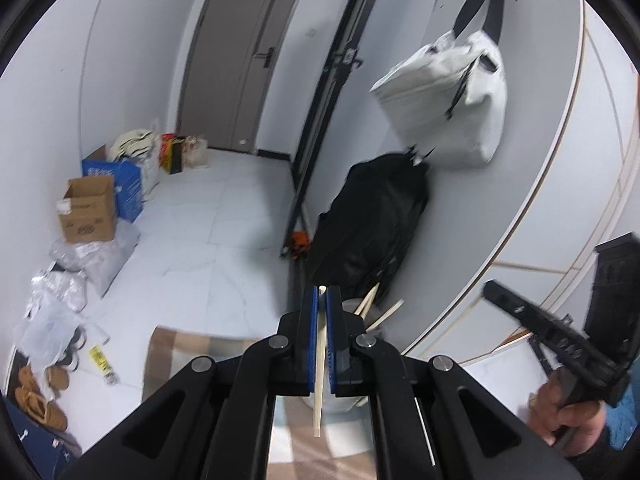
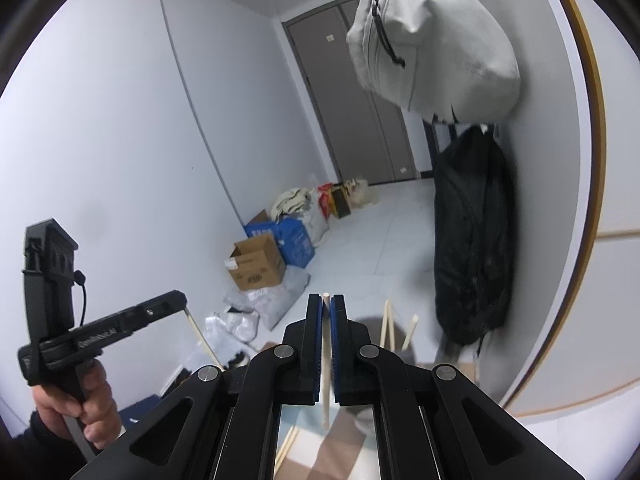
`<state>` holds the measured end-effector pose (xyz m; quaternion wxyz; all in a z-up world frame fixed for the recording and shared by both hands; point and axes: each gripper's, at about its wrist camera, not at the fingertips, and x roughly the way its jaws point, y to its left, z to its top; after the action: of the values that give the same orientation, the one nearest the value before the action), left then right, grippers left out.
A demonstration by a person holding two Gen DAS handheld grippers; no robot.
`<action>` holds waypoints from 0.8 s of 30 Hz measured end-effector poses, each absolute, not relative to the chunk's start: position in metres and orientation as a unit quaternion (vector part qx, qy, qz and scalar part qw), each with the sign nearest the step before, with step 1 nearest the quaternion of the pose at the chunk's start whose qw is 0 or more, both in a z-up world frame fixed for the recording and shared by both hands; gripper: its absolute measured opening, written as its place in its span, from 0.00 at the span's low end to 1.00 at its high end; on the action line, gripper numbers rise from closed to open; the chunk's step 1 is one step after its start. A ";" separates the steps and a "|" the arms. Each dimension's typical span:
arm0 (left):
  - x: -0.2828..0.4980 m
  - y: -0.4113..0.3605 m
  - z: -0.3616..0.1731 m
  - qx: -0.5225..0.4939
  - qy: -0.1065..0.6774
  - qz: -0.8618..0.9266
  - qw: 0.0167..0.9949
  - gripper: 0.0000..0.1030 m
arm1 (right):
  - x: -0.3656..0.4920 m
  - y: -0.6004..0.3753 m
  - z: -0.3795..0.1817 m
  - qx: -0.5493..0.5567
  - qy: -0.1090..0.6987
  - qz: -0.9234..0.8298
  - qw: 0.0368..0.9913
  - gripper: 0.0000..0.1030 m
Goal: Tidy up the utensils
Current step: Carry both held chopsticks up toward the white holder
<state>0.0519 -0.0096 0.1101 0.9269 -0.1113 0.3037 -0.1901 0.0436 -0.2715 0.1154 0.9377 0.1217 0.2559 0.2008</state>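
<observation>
The left gripper (image 1: 322,300) is closed on one pale chopstick (image 1: 320,364), clamped between its blue pads (image 1: 314,340). The stick runs lengthwise along the jaws; its near end hangs below them over a checked cloth (image 1: 176,344), and its far end shows at the fingertips. The right gripper (image 2: 327,308) is likewise closed on a second chopstick (image 2: 326,364), held the same way, with its tip just past the pads.

Just beyond the fingertips in both wrist views, a light-coloured holder (image 1: 352,306) stands on the cloth with more chopsticks (image 1: 370,300) leaning out of it, slanting to the right. Further pale sticks (image 2: 288,446) lie on the cloth near the right gripper.

Each view shows the other gripper at its edge, held by a hand (image 1: 572,412).

Farther off, a black bag (image 1: 372,224) hangs against the right wall beneath a white bag (image 1: 444,92). On the left of the tiled floor sit a cardboard box (image 1: 88,210), a blue box (image 1: 128,184) and plastic wrappings (image 1: 64,280). A grey door (image 1: 240,56) closes the far end.
</observation>
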 end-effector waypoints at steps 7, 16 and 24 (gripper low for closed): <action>0.075 -0.035 0.146 -0.105 0.267 -0.212 0.934 0.00 | 0.075 -0.280 0.138 0.112 0.246 0.188 0.944 0.03; 0.109 -0.065 0.138 -0.078 0.271 -0.216 0.935 0.00 | 0.108 -0.289 0.142 0.101 0.247 0.178 0.947 0.03; 0.138 -0.068 0.103 -0.075 0.303 -0.203 0.928 0.00 | 0.136 -0.290 0.122 0.101 0.264 0.181 0.942 0.03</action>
<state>0.1375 -0.0684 0.1025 0.9280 -0.0746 0.3033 -0.2032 0.1362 -0.2903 0.1224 0.9419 0.1008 0.2644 0.1808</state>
